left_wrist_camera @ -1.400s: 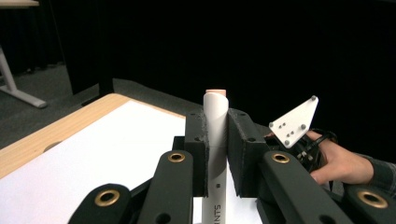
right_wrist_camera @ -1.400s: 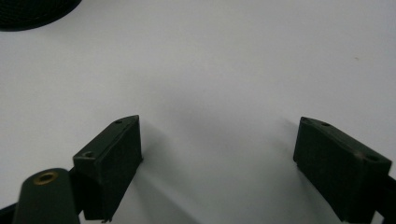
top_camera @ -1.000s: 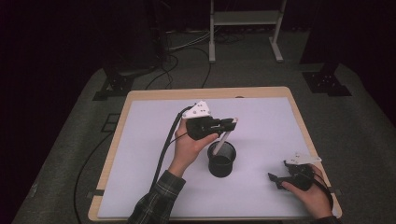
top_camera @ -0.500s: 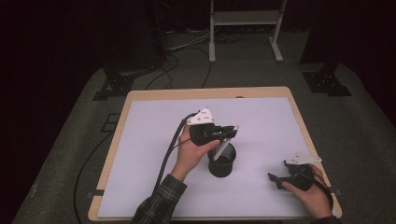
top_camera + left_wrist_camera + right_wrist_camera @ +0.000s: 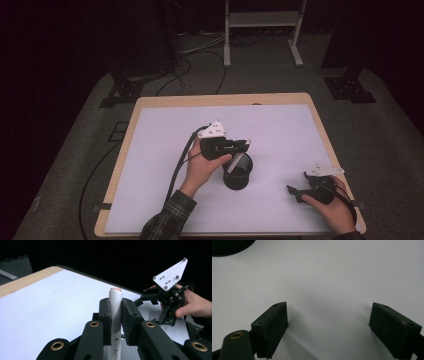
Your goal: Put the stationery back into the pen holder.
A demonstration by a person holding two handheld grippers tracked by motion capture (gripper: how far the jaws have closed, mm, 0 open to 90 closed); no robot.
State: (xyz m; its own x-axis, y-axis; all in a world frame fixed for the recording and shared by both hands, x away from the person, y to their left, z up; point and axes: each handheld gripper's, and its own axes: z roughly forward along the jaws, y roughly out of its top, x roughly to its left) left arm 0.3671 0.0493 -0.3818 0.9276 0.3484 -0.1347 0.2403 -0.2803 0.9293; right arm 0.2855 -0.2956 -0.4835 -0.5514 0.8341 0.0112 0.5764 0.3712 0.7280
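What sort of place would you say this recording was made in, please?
Probably a lab or studio set up for recording: a wooden-edged table with a white top among black drapes, black cables trailing over grey carpet, and a white metal stand behind.

Both grippers are matte black, each topped with a pale three-cornered plate dotted with dark screws. The left gripper (image 5: pixel 115 322) has brass-ringed pivots on its arms and a black cable at lower centre. The sleeve (image 5: pixel 167 220) at the bottom looks plaid, probably dark green.
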